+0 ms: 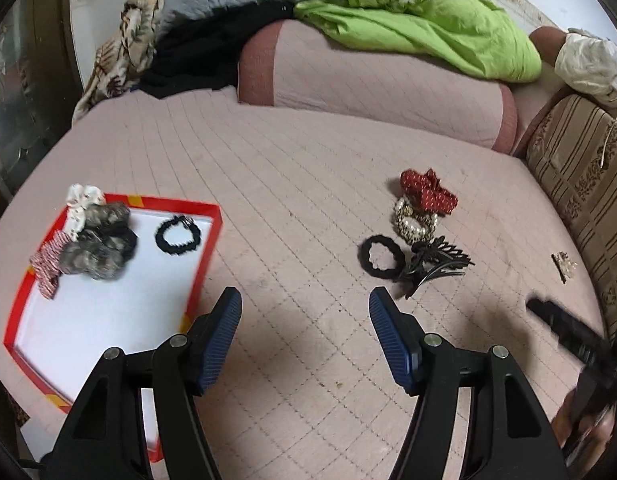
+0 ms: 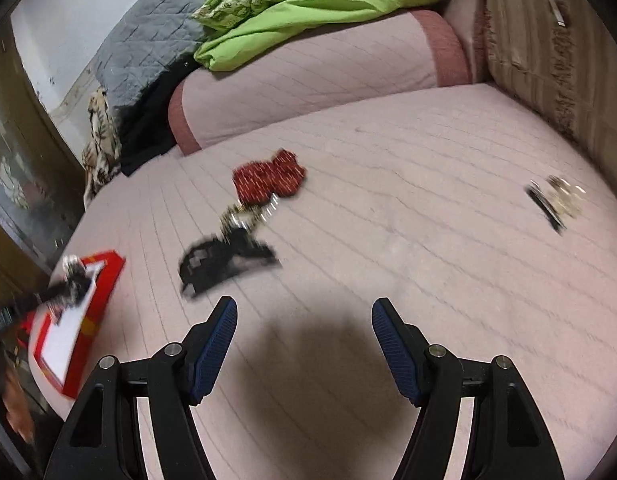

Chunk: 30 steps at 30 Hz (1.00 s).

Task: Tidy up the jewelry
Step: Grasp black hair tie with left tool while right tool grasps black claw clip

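We hold both tools over the quilted pink bed cover (image 1: 292, 184) with nothing gripped: the left gripper (image 1: 305, 312) has its jaws wide apart and empty, and the right gripper (image 2: 304, 314) likewise stands with jaws spread and nothing between them. The items not yet sorted lie in a loose cluster ahead and to the right of the left gripper: a black hair tie (image 1: 379, 258), a black claw clip (image 1: 436, 264) touching it, a pearl bracelet (image 1: 415, 224) just behind, and a red dotted bow (image 1: 426, 190) resting against the bracelet. A small gold clip (image 1: 563, 266) lies well apart near the striped cushion (image 1: 580, 168). We judge the step in hand to be the approach to the next pickup. To do it well, we select one item at the edge of the cluster, most readily the black hair tie, bring one jaw inside its ring and one outside, and close only on that band so the claw clip is not dragged along. The right wrist view is blurred, so fine contact there cannot be judged. The red-rimmed box (image 1: 206, 256) sits to the left; it already holds a grey scrunchie (image 1: 96, 248), a white scrunchie (image 1: 82, 202) at its far rim, a red striped scrunchie (image 1: 48, 266) and a second black hair tie (image 1: 177, 235), with bare white floor toward the near end for further items.
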Motion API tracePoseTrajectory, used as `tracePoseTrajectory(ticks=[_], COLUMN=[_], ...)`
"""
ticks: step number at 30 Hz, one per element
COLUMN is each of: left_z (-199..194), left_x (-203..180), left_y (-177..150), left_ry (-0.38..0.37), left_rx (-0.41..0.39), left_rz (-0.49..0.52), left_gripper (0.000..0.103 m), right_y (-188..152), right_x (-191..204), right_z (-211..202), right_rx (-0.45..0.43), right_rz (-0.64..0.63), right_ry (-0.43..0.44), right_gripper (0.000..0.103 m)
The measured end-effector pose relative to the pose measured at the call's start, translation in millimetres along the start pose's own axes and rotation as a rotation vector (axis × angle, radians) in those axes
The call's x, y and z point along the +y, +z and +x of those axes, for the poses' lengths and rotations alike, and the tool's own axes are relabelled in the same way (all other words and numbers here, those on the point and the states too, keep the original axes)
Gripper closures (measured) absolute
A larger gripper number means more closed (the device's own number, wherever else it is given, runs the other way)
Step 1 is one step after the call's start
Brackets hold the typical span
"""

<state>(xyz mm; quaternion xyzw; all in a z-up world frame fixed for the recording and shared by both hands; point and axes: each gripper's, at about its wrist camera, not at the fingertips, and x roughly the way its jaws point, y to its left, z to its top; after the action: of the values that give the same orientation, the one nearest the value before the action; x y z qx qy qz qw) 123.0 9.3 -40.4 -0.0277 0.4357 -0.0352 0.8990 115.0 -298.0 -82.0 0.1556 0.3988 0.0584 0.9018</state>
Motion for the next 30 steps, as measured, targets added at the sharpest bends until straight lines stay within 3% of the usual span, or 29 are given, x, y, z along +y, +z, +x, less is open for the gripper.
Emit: tracePoseTrajectory(ticks=[4,9,13,18,22,30], left_z=[16.9,25.6,30.1,42.2,68.9,130.8], left_x=[4.5,18.6,25.8,18.4,-1.9,-44.4], left_y=[-8.1,-9.9,-4.9,6.5,17.9,36.3], left_ry=[0.013,0.04,0.051,0.035,0.003,-0.111], left_rx=[0.04,0.058,0.06,0.067,0.108,0.195], left_rz=[-0.009,-0.03,-0.038,-0.03,0.009,0.097], left_gripper=[0.038,0.038,0.038,0.038,0.038,0.042], right_y=[37.6,52.5,31.3,-13.2,-27.1,-14.2], right_x=[30.4,62.5,62.9,31.9,7.6,-4.3], right_z=[40.9,90.7,92.1,70.2,44.4,21.3], right_rx=[0.022,0.093,0.137,0.204,0.129,0.012], right_rz=[-0.042,-0.135,-0.204,-0.186,-0.11,-0.043], right_ry=[0.009,-0.044,-0.068,-0.078,-0.032,0.019], right_gripper=[0.028,0.028,0.03,0.03,0.03,0.03])
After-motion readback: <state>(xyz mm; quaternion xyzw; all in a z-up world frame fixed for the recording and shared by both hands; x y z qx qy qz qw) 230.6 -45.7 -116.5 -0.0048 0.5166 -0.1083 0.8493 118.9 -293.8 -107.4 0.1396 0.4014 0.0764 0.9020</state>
